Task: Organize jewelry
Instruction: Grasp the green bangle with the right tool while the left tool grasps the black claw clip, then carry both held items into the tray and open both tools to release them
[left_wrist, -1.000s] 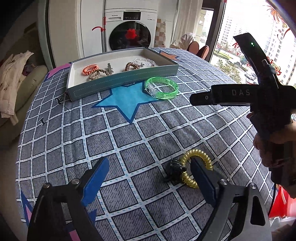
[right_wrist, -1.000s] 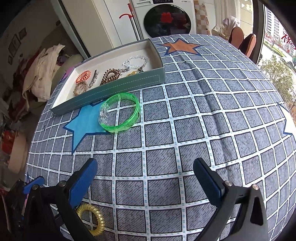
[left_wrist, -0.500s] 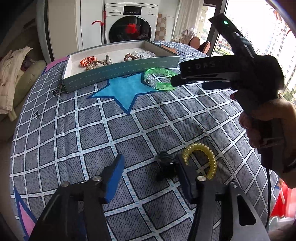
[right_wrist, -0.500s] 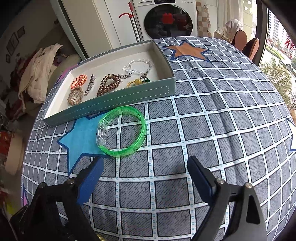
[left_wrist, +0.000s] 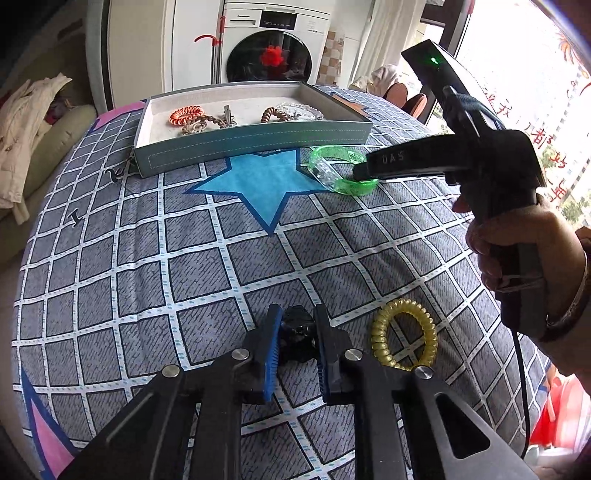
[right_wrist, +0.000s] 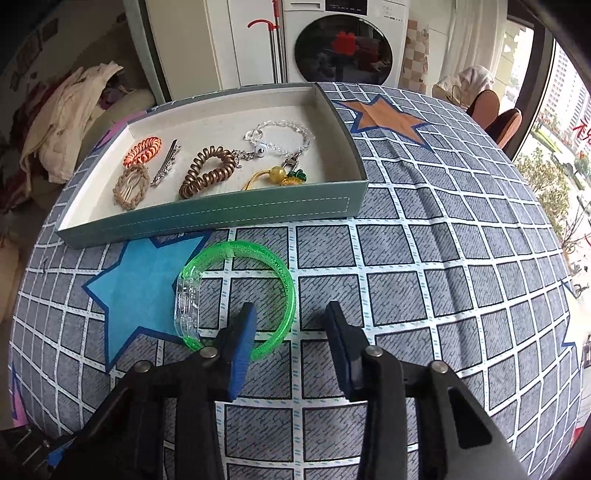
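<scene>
My left gripper (left_wrist: 295, 332) is shut on a small black hair clip (left_wrist: 297, 326) that rests on the checked cloth. A gold spiral hair tie (left_wrist: 404, 339) lies just right of it. My right gripper (right_wrist: 290, 325) is open and straddles the near rim of a green plastic bangle (right_wrist: 236, 295), left finger inside the ring, right finger outside. The bangle also shows in the left wrist view (left_wrist: 340, 173) under the right gripper's fingers. A grey-green tray (right_wrist: 207, 218) behind it holds several pieces of jewelry and hair ties.
The table is covered with a grey checked cloth with a blue star (left_wrist: 264, 184) and an orange star (right_wrist: 384, 118). A washing machine (right_wrist: 347, 44) stands behind the table. A sofa with clothes (right_wrist: 70, 118) is at the left. Chairs (right_wrist: 495, 114) stand at the far right.
My left gripper closed on the black hair clip. My right gripper moved forward and down over the green bangle's near rim and narrowed its opening.
</scene>
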